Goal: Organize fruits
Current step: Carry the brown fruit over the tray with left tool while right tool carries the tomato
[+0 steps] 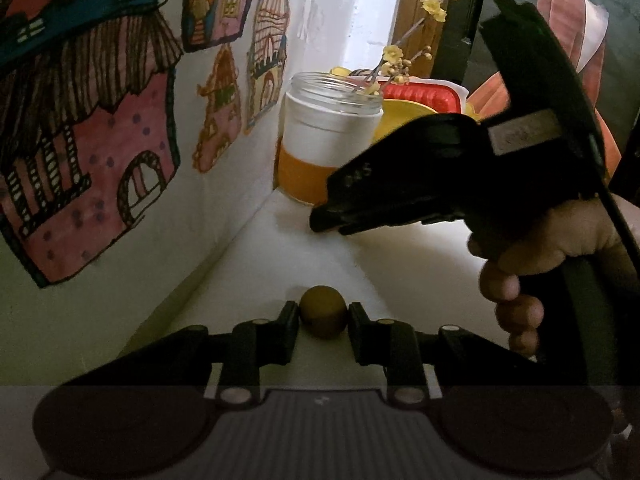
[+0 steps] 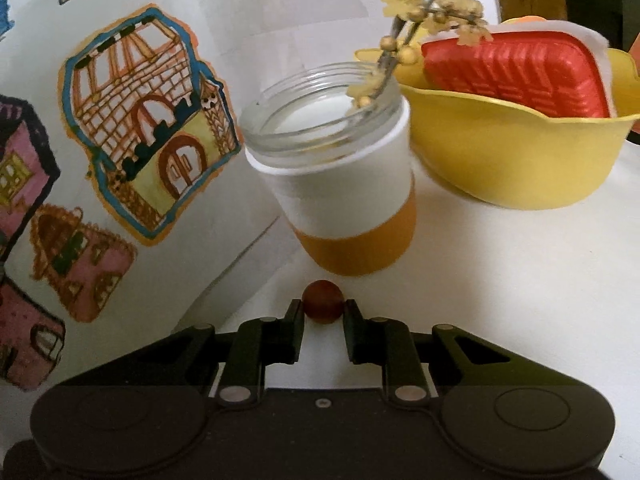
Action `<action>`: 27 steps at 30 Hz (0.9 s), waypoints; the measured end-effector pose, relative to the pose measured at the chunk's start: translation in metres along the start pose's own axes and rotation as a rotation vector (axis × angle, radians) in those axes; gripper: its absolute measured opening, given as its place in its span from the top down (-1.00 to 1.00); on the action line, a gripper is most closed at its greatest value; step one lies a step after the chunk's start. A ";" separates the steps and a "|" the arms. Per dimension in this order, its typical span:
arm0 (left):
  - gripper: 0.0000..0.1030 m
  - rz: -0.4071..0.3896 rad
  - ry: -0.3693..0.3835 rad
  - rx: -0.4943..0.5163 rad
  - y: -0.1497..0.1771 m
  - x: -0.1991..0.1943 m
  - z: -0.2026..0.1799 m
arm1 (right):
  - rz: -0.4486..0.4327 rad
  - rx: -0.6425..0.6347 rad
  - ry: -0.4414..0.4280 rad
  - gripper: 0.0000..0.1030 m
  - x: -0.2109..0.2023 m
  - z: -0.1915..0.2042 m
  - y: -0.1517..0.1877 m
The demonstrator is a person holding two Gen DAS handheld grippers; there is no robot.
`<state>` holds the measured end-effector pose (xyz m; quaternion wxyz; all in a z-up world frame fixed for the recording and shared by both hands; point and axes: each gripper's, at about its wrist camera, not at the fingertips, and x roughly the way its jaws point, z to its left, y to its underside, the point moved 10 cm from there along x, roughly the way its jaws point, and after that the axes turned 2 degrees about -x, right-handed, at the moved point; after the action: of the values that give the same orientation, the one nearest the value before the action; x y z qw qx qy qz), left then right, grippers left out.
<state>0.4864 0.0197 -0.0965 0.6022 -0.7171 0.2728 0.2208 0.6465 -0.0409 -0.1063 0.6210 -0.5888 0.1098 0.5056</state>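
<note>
Left gripper pinches a brown fruit, right gripper a red fruit, both above the table. The jar stands just ahead, flower sprig leaning out, so a hasty reach for the bowl beyond could knock it over.

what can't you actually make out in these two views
- Inside of the yellow bowl: right wrist view, a red ribbed tray covers it; any fruit there is hidden.
- Bottom of the glass jar: a white and orange sleeve wraps it.
- Kind of fruit: the brownish ball in the left gripper sits in shadow; the red ball in the right gripper is too small.
- Right gripper's fingertips: left wrist view, side-on and dark.
</note>
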 end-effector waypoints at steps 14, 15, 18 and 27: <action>0.43 0.011 0.024 -0.020 0.020 -0.032 -0.008 | -0.037 -0.085 -0.014 0.57 -0.072 0.003 0.043; 0.43 0.009 0.026 -0.021 0.021 -0.035 -0.008 | -0.046 -0.099 -0.013 0.57 -0.080 0.005 0.046; 0.43 0.002 0.033 -0.027 0.024 -0.047 -0.011 | -0.071 -0.122 -0.017 0.57 -0.102 0.011 0.052; 0.43 -0.018 0.051 -0.018 0.021 -0.072 -0.026 | -0.113 -0.114 -0.040 0.57 -0.154 0.022 0.063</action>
<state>0.4184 -0.0001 -0.0611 0.5906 -0.7303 0.2794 0.1995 0.5173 -0.1123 -0.0264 0.6159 -0.6183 0.0350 0.4869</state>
